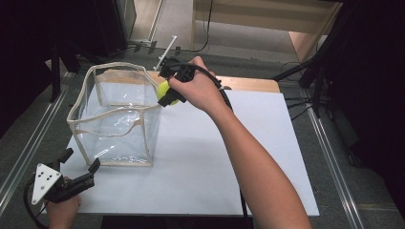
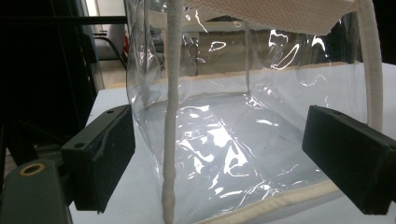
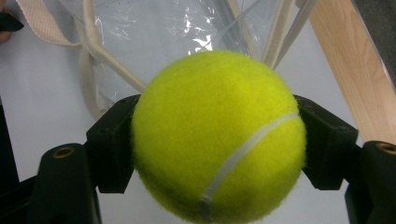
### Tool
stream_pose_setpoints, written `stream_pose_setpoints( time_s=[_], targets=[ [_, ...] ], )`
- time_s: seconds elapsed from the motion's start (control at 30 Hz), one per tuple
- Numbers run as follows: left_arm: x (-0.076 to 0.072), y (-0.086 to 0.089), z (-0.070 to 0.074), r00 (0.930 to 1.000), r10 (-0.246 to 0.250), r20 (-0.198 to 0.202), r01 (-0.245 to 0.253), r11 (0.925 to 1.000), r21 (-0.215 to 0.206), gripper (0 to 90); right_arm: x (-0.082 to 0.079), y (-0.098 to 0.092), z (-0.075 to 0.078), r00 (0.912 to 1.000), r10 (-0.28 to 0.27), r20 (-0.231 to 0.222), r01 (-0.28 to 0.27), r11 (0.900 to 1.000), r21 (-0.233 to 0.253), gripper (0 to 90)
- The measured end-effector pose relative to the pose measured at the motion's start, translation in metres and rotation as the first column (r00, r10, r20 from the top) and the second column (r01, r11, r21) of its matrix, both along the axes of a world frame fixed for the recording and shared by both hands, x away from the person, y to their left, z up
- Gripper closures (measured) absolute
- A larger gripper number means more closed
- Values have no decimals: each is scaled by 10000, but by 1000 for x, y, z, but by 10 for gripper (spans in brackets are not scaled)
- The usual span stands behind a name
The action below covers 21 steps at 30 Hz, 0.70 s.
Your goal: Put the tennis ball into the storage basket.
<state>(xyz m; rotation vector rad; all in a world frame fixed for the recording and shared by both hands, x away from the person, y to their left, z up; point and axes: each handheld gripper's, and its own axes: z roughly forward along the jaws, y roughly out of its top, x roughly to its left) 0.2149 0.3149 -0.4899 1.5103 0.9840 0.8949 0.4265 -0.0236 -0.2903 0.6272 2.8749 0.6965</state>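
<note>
A yellow-green tennis ball is clamped between the two black jaws of my right gripper. In the high view that ball hangs at the far right corner of a clear plastic bag with cream trim, just above its rim, held by the right gripper. My left gripper rests open at the table's near left corner, pointing at the bag's near side. In the left gripper view the bag stands just beyond the wide-apart jaws, its cream handle strap hanging down between them.
A white sheet covers the table, with a wooden board edge at the back. Metal rails run along both sides of the table. Dark stands and cables sit at the far right.
</note>
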Motion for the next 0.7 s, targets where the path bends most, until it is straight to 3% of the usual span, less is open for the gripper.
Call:
stream_pose_setpoints(
  time_s=[0.7],
  targets=[
    [0,1,0,10000,-32,-4,32,10000,-12,98,10,30,3,9998,174,87,-174,9998,77,233]
  ],
)
